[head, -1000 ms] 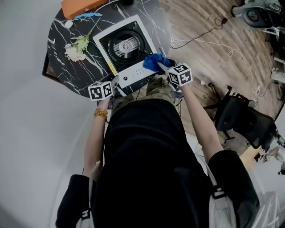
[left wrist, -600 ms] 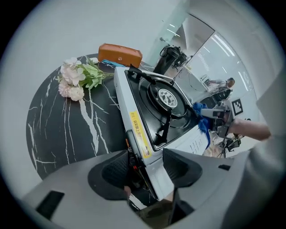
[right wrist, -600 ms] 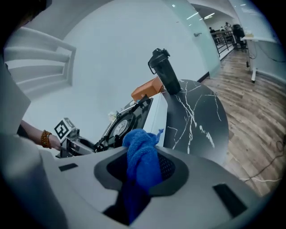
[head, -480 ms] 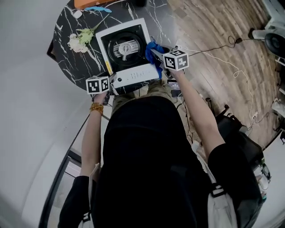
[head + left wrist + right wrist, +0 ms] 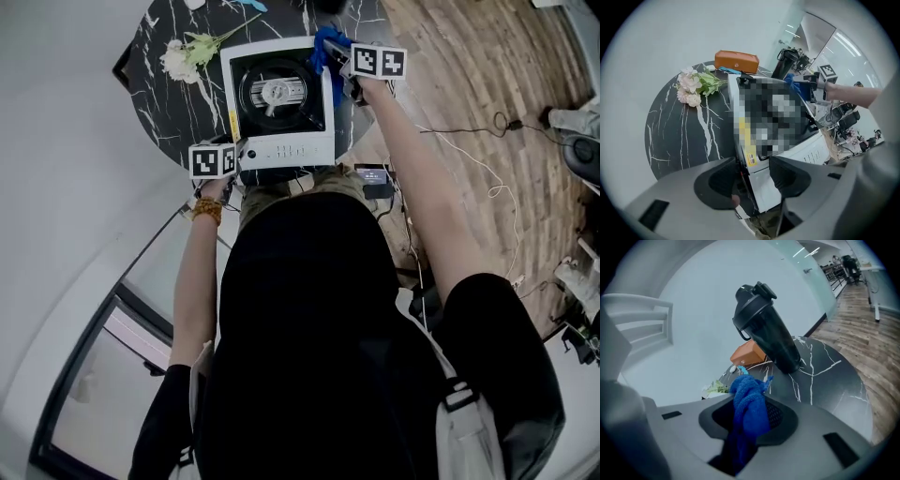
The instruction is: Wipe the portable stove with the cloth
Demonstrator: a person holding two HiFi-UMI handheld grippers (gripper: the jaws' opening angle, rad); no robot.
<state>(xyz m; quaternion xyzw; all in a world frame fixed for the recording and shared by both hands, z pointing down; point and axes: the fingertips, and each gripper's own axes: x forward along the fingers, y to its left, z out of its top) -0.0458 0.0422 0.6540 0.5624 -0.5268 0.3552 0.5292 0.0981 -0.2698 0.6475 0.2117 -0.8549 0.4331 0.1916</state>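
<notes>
- The left gripper [image 5: 753, 178] is standing at the near left corner of the stove [image 5: 281, 142], probably to steady it. Its jaws are gaping wide with that corner between them. They have just been closing a little and are not clearly pressing.
- The right gripper [image 5: 750, 427] is pinching the cloth [image 5: 747, 397] firmly, so a bunch is sticking out for wiping. It is hanging by the stove's far right corner.
- The stove is sitting on the table [image 5: 178, 108], at the edge nearest the person.
- Counting: two grippers, one stove, one cloth, one bottle [image 5: 768, 336], one box [image 5: 747, 354], one bunch of flowers [image 5: 192, 54].
</notes>
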